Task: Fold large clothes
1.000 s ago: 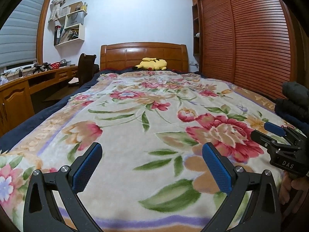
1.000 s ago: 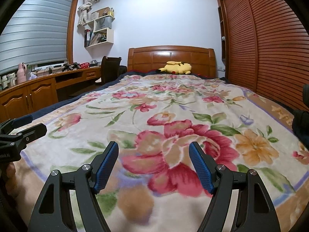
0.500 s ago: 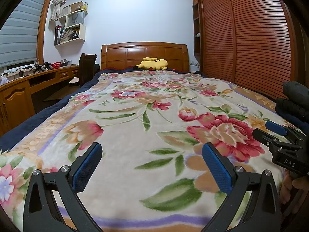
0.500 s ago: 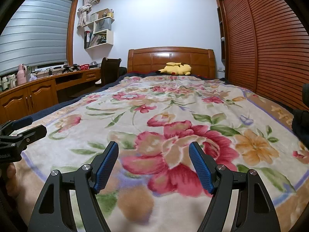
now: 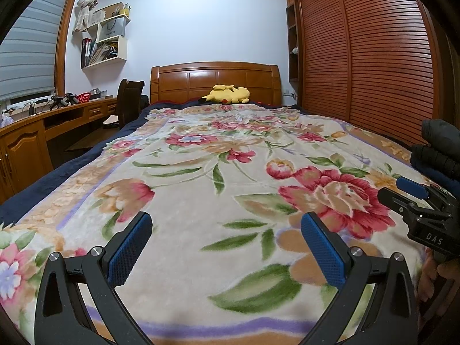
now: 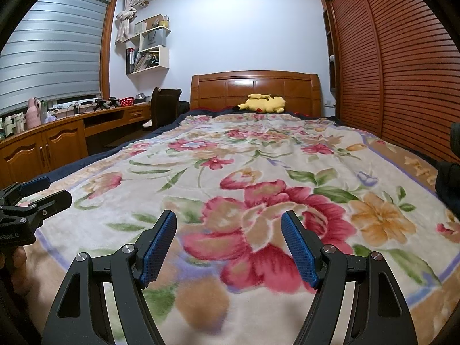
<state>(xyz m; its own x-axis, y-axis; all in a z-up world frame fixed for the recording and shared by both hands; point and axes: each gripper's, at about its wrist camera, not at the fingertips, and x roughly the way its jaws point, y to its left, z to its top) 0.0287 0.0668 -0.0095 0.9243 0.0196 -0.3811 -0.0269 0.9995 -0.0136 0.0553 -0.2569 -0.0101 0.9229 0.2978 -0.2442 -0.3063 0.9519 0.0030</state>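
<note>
A floral blanket (image 5: 230, 172) covers the bed and lies flat. Dark padded clothes (image 5: 440, 149) are piled at the bed's right edge, and only their edge (image 6: 451, 172) shows in the right wrist view. My left gripper (image 5: 225, 224) hovers open over the blanket's near end, with nothing between its blue pads (image 5: 129, 256). My right gripper (image 6: 229, 218) is also open and empty, over a large red flower print. Each gripper shows in the other's view: the right one (image 5: 394, 191) beside the dark clothes, the left one (image 6: 57, 189) at the left edge.
A yellow plush toy (image 5: 227, 94) lies by the wooden headboard (image 5: 215, 80). A slatted wardrobe (image 5: 373, 57) runs along the right. A wooden desk (image 6: 57, 141) with a dark chair (image 6: 165, 106) stands on the left below a window blind, with wall shelves (image 6: 149, 49) above.
</note>
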